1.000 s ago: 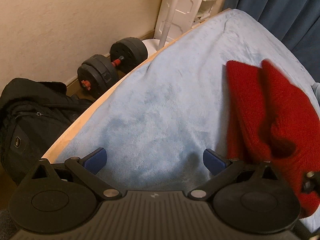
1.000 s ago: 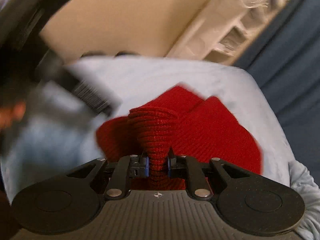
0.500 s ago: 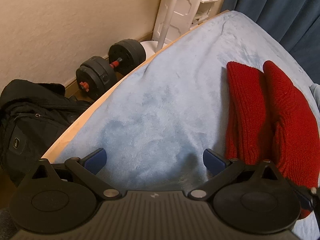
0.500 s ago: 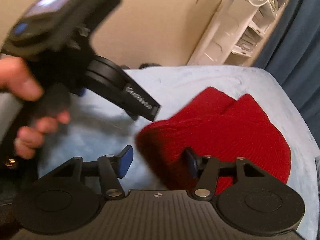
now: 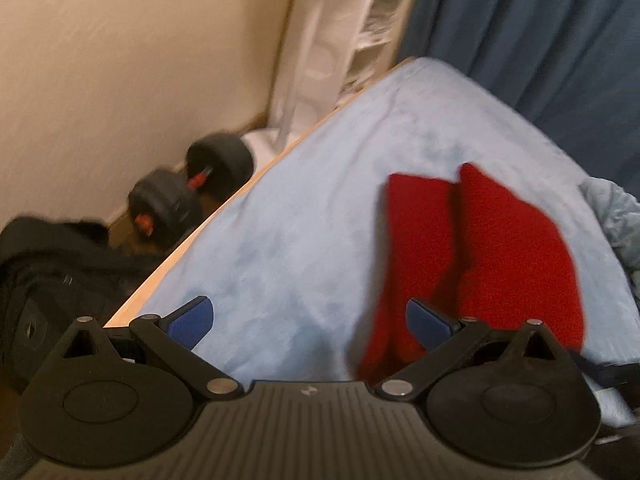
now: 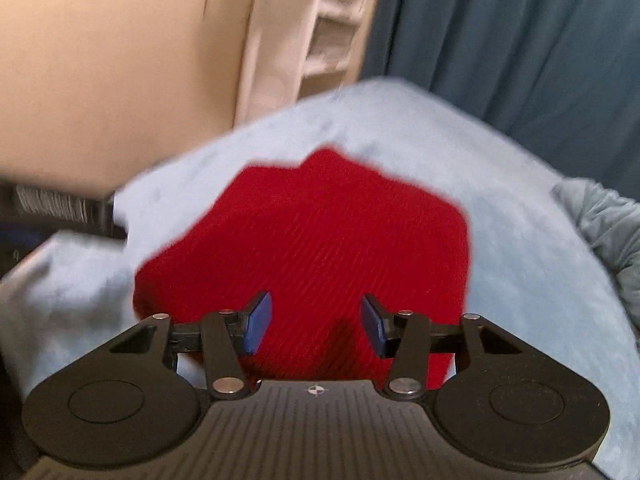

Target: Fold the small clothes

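Observation:
A red knitted garment lies folded flat on the light blue blanket, right of centre in the left wrist view. My left gripper is open and empty, low over the blanket, with its right finger at the garment's near left edge. In the right wrist view the same red garment fills the middle. My right gripper is open and empty just above its near edge. The other gripper's body shows at the left.
The blanket covers a bed with a wooden edge. Beyond that edge are black dumbbells, a black bag and a white rack. Blue curtains hang behind. Crumpled pale blue cloth lies at the right.
My right gripper let go of the red fold, opened and drew back above the garment. The garment settled flat. My left gripper shifted slightly nearer the garment.

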Demonstrator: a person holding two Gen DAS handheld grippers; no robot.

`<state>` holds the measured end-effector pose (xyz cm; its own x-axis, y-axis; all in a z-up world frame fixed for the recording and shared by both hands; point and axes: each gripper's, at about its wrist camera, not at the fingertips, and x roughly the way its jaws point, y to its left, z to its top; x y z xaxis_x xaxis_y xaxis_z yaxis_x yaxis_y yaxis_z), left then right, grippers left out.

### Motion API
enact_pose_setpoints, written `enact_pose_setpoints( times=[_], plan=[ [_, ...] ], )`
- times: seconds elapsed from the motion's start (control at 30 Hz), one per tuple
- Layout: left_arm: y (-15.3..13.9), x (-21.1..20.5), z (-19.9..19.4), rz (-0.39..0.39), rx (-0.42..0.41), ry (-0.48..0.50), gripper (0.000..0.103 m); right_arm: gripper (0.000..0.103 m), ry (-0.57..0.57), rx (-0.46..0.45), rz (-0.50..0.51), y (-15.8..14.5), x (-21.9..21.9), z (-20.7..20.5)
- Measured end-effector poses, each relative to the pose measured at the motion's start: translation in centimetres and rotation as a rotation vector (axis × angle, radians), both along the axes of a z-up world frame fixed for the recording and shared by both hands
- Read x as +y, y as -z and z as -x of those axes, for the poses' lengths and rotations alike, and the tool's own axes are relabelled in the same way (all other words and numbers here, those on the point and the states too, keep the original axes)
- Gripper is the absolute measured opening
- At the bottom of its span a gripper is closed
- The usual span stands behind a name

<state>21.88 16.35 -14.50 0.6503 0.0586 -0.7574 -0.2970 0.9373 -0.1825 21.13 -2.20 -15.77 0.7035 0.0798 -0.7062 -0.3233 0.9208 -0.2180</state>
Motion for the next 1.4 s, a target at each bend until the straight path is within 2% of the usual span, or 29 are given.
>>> enact_pose_setpoints(
  times=[0.03, 0.1, 0.23, 0.3, 0.4, 0.47, 0.6, 0.8, 1.07, 1.4],
  plan=[
    [0.0, -0.6, -0.2, -0.008, -0.002, 0.029, 0.103, 0.050, -0.022, 0.009, 0.026, 0.8, 0.6, 0.2],
    [1.0, -1.9, -0.7, -0.051, 0.044, 0.074, 0.103, 0.049, -0.059, -0.011, 0.070, 1.5, 1.3, 0.8],
    [4.2, -3.3, -1.5, -0.256, 0.149, 0.080, 0.103, 0.051, -0.100, 0.019, 0.042, 0.5, 1.0, 1.7],
    [4.1, -2.5, -1.3, -0.223, 0.162, 0.060, 0.103, 0.053, -0.127, 0.028, 0.036, -0.6, 0.8, 2.9],
    [3.0, -1.9, -0.7, -0.202, 0.155, 0.044, 0.103, 0.059, -0.107, 0.016, 0.041, -2.4, 0.1, 5.2],
    [1.9, -2.1, -0.2, -0.208, 0.144, 0.049, 0.103, 0.063, -0.085, 0.007, 0.038, -3.6, -0.6, 6.8],
    [-1.3, -2.4, 2.3, -0.149, 0.122, 0.073, 0.103, 0.071, -0.109, -0.008, 0.032, -5.7, -1.5, 10.4],
    [-4.9, -3.9, 7.1, -0.161, 0.109, 0.093, 0.103, 0.075, -0.054, -0.018, -0.021, -8.2, -3.3, 13.9],
    [-7.6, -5.6, 12.4, -0.199, 0.096, 0.136, 0.103, 0.076, 0.059, -0.004, -0.086, -8.8, -6.7, 16.6],
    [-9.4, -8.1, 16.1, -0.222, 0.078, 0.188, 0.103, 0.077, 0.151, -0.011, -0.152, -9.0, -9.9, 18.2]
  ],
)
